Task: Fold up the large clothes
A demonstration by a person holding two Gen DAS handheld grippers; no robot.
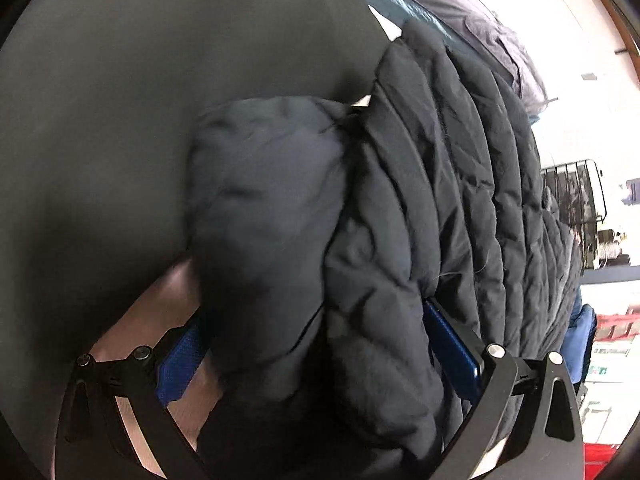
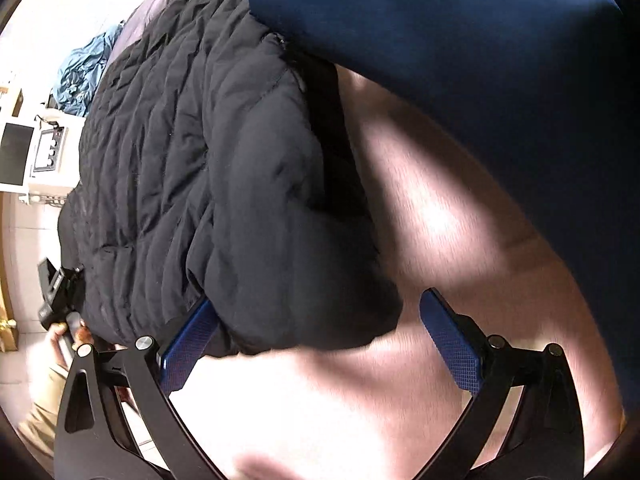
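I logged the dark quilted jacket point(image 1: 420, 208) lying on the pale bench point(image 2: 420, 240). Left hand-held gripper point(image 1: 320, 344): jaws spread wide, a bulky fold of the jacket bunched between the blue pads point(image 1: 452, 344); whether they pinched it, I could not tell. Right hand-held gripper point(image 2: 320, 340): jaws wide apart, jacket edge resting against its left pad point(image 2: 188, 344), right pad over bare bench.
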